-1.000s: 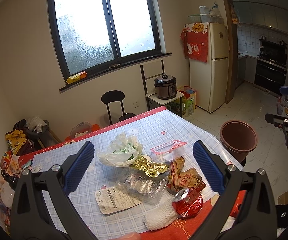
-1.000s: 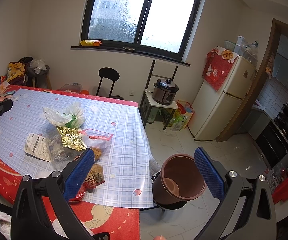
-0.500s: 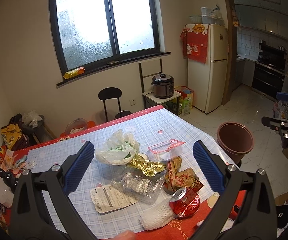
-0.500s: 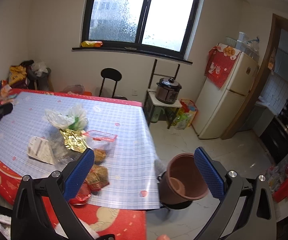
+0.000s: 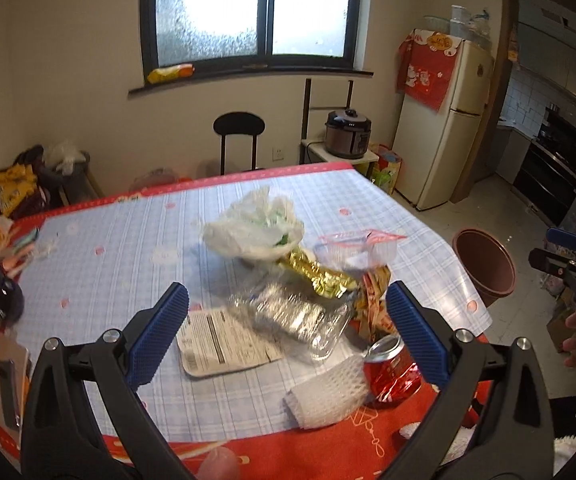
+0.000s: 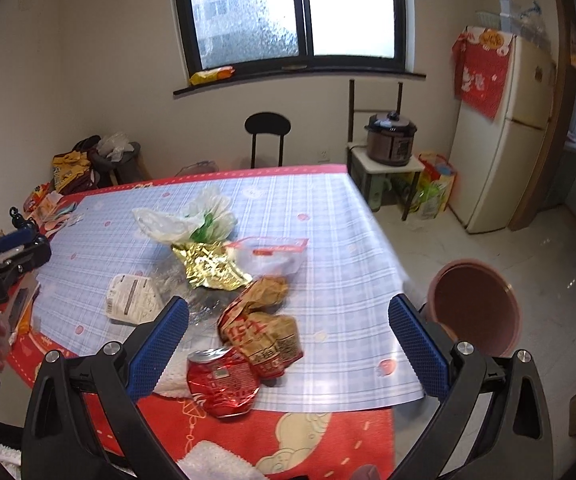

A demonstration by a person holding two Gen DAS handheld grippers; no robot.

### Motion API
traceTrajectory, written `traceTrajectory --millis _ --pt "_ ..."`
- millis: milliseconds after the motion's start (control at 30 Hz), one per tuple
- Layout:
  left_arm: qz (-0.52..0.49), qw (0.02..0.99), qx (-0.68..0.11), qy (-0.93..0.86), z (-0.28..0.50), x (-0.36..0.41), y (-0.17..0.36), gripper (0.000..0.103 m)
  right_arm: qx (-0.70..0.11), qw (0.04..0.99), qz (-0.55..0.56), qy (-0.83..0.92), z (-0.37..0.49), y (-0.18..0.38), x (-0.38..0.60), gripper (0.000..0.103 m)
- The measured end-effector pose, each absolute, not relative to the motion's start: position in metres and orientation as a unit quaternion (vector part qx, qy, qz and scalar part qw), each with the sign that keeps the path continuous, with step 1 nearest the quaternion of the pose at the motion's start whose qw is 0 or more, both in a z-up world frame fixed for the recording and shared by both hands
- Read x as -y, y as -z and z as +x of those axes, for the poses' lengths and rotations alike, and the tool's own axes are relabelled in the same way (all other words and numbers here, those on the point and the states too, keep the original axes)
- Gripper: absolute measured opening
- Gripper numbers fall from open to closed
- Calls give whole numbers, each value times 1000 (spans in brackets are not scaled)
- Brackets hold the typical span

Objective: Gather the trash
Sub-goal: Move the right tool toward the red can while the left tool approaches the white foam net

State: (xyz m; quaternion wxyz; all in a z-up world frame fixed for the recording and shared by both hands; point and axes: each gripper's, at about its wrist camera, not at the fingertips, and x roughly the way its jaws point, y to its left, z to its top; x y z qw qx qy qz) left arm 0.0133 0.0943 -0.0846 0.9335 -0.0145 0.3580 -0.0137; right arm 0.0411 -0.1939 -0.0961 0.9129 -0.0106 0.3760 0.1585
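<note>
Both tongs gape wide, holding nothing: left tongs (image 5: 288,322) hang above the clear tray (image 5: 288,318), right tongs (image 6: 288,326) above the can (image 6: 221,380) and snack bags (image 6: 263,332).

Near edge of tabletop (image 6: 328,216): crushed red can beside white foam net (image 5: 328,390). Just behind: red-and-tan snack bags, white label pack (image 5: 223,340), clear tray. Further back: gold foil (image 6: 207,266), zip bag (image 6: 271,254), white plastic bag (image 6: 183,222). Bin (image 6: 474,312) stands on the floor off the tabletop's right corner, mouth open.

Judgement: collection not yet begun; all trash lies on the tabletop. Best start is the can: nearest, rigid, close to the bin. Close across its body, not the dented rim. Films and bags will need a pinch on a raised fold.

Writing: large red characters on a snack bag, black print on the label pack; neither legible.
</note>
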Motion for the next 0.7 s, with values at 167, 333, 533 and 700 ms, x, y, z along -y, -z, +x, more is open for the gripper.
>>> traceTrajectory --millis 167,333,533,700 --pt "-21 922 -385 23 11 -106 125 97 -409 897 -3 -170 48 118 172 98" --pt "-26 909 -413 42 14 -114 166 97 -444 882 -11 -157 53 141 152 98" --pt "-59 904 -418 62 17 -129 180 97 -463 872 -21 -157 55 156 136 98" --pt "-70 902 -420 69 21 -144 182 97 -470 869 -16 -156 59 160 122 98"
